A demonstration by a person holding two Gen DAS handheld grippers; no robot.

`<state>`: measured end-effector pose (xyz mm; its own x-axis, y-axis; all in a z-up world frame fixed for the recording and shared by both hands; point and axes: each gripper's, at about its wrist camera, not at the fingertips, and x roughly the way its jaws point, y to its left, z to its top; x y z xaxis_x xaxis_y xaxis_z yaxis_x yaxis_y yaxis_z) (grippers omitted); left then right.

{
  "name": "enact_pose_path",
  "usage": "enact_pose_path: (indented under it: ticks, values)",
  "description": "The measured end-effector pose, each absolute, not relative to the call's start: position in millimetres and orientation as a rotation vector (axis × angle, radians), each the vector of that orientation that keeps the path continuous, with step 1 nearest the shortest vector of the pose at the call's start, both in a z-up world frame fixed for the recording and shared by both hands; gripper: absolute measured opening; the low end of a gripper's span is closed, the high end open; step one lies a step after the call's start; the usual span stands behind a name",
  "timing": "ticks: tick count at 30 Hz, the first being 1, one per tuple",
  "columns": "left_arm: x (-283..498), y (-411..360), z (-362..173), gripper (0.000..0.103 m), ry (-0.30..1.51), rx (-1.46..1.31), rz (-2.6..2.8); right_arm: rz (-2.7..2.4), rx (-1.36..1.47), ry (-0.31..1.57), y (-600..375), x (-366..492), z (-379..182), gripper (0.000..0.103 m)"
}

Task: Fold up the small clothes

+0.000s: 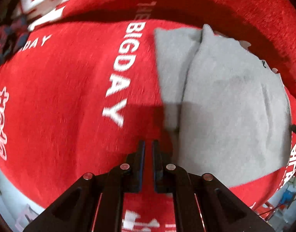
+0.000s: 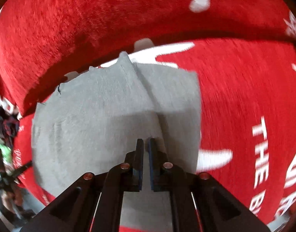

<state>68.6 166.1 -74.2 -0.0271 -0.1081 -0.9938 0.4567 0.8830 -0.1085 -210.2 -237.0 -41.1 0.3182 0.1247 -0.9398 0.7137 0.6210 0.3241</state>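
Nearest the lens in the left wrist view, your left gripper (image 1: 148, 142) is hanging over bare red blanket (image 1: 70, 96), its fingers drawn nearly together with only a sliver of red showing between the blue pads — nothing is caught in them. Just to the right of those tips, the grey garment (image 1: 225, 100) is lying flat on the blanket, not touching the gripper as far as the blur allows.

In the right wrist view, your right gripper (image 2: 146, 141) is poised directly above the same grey garment (image 2: 101, 116), fingers likewise closed to a thin gap and gripping no cloth; whether the tips are brushing the fabric is not clear.

Moving outward, the garment is showing a raised fold line (image 2: 148, 89) running away from the gripper, with one layer lapped over another, so you are looking at a piece that appears already folded at least once into a compact, roughly rectangular shape. Its far edge, ragged with a loose dark thread (image 2: 59, 89), is resting close to the padded red ridge (image 2: 89, 29) behind it.

Judging from this, the fold on this item seems largely done; what is left is probably a final halving or simply setting it aside. Farthest off, at the left edge, a dark patterned bundle (image 1: 8, 36) is waiting — possibly more clothes, though it is too blurred to say.
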Motion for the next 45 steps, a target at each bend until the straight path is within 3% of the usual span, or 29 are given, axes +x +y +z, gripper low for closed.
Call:
enact_pose_path:
  ticks: [4,6,8,10,11,15,20,22,24,25,26,27,30,37,41,45]
  values:
    - [53,183,-63,0.008,1.590,0.127,-0.467,-0.419,0.983,1.157,-219,-234,-36,0.006]
    - [46,190,-60,0.008,1.601,0.050,-0.460,-0.386,1.093,1.118,-209,-250,-36,0.016]
    - [41,193,-60,0.013,1.616,0.010,-0.459,-0.374,1.206,1.095,-197,-270,-40,0.058]
    - [37,191,-60,0.098,1.619,0.008,-0.431,-0.373,1.280,1.079,-183,-271,-52,0.058]
    - [35,191,-56,0.102,1.591,0.015,-0.413,-0.379,1.313,1.077,-179,-277,-55,0.058]
    - [28,188,-47,0.102,1.569,0.034,-0.443,-0.462,1.427,1.048,-173,-305,-72,0.058]
    - [33,189,-74,0.101,1.686,-0.086,-0.427,-0.572,1.580,0.932,-181,-327,-95,0.056]
    - [33,198,-85,0.084,1.725,-0.148,-0.385,-0.581,1.631,0.891,-184,-330,-101,0.047]
    - [32,201,-91,0.079,1.749,-0.183,-0.367,-0.577,1.663,0.873,-185,-328,-106,0.026]
    - [32,203,-89,0.070,1.732,-0.192,-0.376,-0.576,1.663,0.875,-186,-326,-106,0.014]
    - [31,203,-86,0.055,1.715,-0.186,-0.391,-0.578,1.651,0.886,-187,-323,-104,0.012]
    - [30,202,-84,0.026,1.707,-0.169,-0.406,-0.575,1.620,0.903,-188,-318,-100,0.011]
    - [29,201,-77,0.019,1.660,-0.118,-0.406,-0.547,1.506,0.945,-191,-310,-82,0.009]
    - [15,210,-79,0.019,1.609,-0.014,-0.401,-0.576,1.419,1.061,-193,-313,-103,0.009]
    - [14,222,-69,0.019,1.580,0.132,-0.355,-0.579,1.355,1.122,-189,-312,-92,0.010]
    - [20,237,-54,0.019,1.562,0.076,-0.355,-0.622,1.296,1.198,-179,-315,-75,0.010]
